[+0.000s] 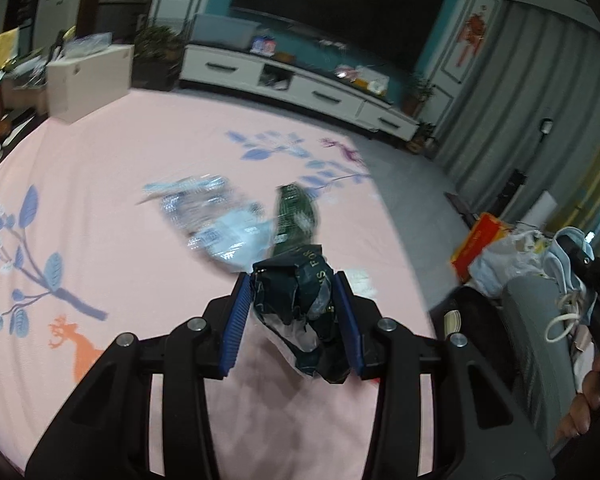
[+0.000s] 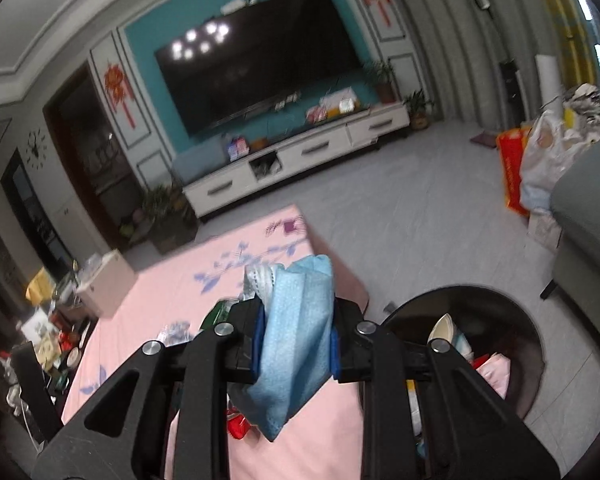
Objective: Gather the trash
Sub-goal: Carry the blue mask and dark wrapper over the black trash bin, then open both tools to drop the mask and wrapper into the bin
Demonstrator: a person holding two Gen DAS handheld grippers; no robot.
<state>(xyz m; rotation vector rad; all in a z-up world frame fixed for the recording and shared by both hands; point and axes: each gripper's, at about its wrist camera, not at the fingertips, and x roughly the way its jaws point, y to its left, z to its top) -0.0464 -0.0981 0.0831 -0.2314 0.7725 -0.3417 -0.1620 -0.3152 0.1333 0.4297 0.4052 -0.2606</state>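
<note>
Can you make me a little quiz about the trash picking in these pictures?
1. True or false: the left gripper is empty.
2. What does the right gripper hold? A) a red can B) a light blue face mask C) a spoon
3. Fill in: the pink cloth still has a clear plastic wrapper and a ____ packet lying on it.

Key:
1. False, it is shut on a crumpled dark wrapper.
2. B
3. green
</note>
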